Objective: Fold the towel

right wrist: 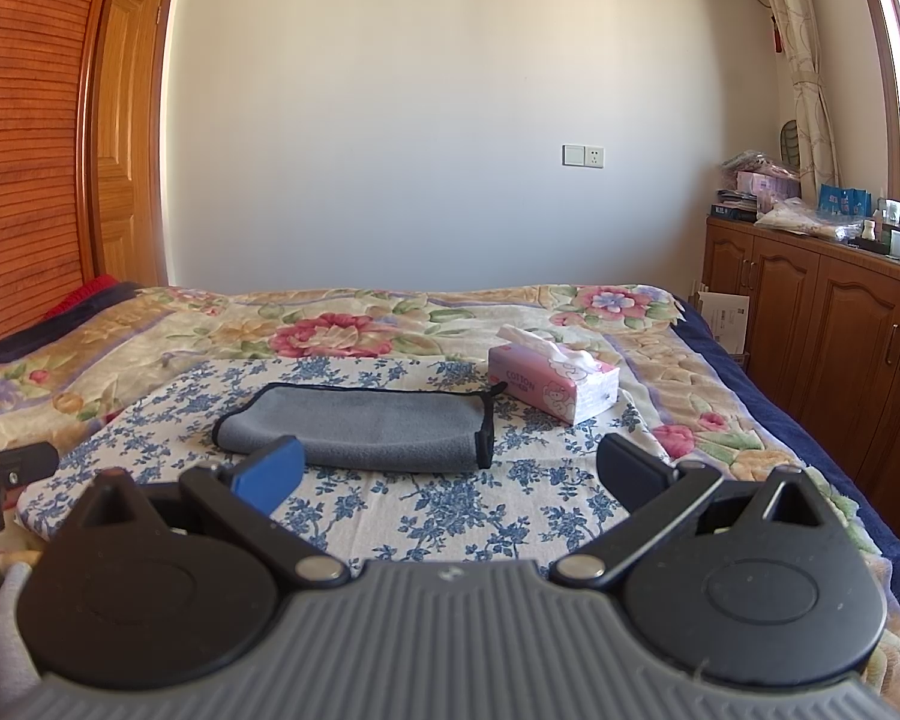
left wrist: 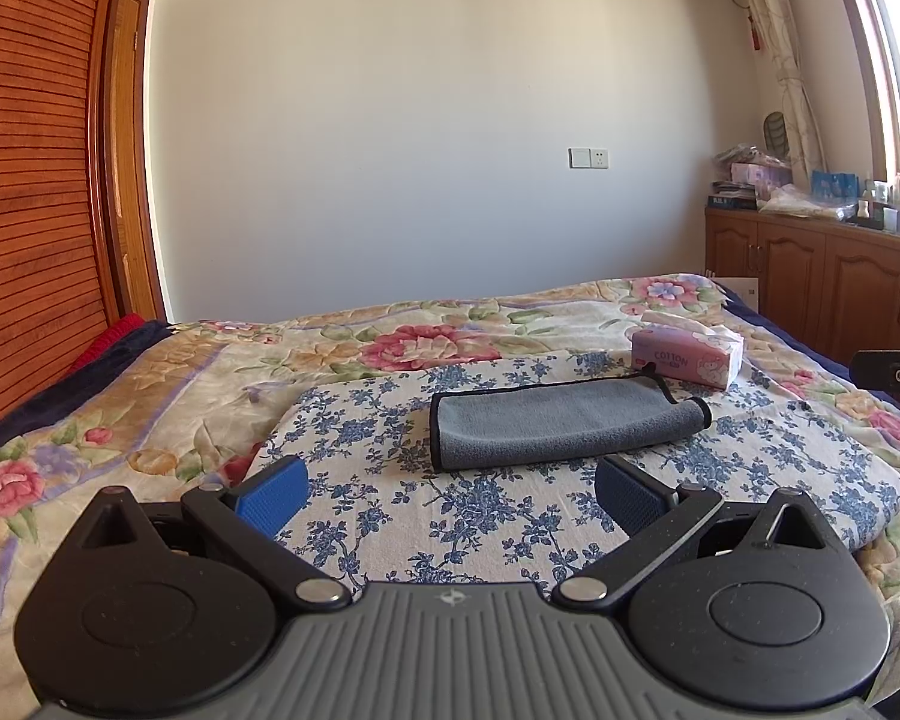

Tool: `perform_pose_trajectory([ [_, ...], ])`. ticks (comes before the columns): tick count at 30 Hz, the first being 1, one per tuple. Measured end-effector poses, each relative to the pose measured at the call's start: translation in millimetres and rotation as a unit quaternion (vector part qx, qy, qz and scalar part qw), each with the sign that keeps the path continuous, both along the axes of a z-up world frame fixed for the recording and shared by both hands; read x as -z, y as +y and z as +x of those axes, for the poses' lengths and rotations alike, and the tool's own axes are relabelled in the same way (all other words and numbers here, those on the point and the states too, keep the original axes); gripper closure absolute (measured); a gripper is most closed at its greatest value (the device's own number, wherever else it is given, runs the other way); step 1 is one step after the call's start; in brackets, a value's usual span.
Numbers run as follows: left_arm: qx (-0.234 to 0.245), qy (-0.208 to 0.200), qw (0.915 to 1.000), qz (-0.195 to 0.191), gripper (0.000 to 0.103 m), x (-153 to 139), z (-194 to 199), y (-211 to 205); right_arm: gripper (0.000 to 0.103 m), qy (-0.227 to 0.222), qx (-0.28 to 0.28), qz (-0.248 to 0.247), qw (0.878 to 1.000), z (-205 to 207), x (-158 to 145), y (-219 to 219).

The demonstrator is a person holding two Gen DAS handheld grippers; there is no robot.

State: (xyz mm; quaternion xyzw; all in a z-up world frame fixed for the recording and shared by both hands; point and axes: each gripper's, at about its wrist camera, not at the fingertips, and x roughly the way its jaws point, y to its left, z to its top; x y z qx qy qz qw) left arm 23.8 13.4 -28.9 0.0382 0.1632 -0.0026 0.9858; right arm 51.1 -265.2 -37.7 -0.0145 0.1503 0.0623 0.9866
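Towel [left wrist: 561,423] is lying folded into a long grey strip with black trim on the blue-flowered cloth [left wrist: 480,516], which is spread over the floral quilt [left wrist: 150,372]. How many layers the towel is folded into is hard to tell; its underside is hidden. Tissue box [left wrist: 687,355] is sitting just behind the towel's right end, and whether it is touching the towel cannot be judged. In the right wrist view the left finger [right wrist: 270,471] is covering a bit of the towel's [right wrist: 360,426] near edge. Left gripper [left wrist: 450,489] is hovering level on the near side of the towel, apart from it, fingers spread wide and gripping nothing. Right gripper [right wrist: 450,471] is hovering the same way on the towel's near side, fingers spread wide, nothing between them. Each gripper is showing only as a cut-off black piece at the other view's edge. Cabinet [right wrist: 822,324] to the right of the towel is being cut off by the frame.
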Motion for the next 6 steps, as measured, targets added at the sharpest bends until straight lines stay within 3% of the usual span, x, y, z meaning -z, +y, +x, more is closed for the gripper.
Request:
perform_pose_trajectory([
  [6, 0.001, 0.000, 1.0000, 0.001, 0.000, 0.7, -0.6, -0.5, 0.000, 0.000, 0.000, 0.000, 1.000, 1.1, -0.9, 0.4],
])
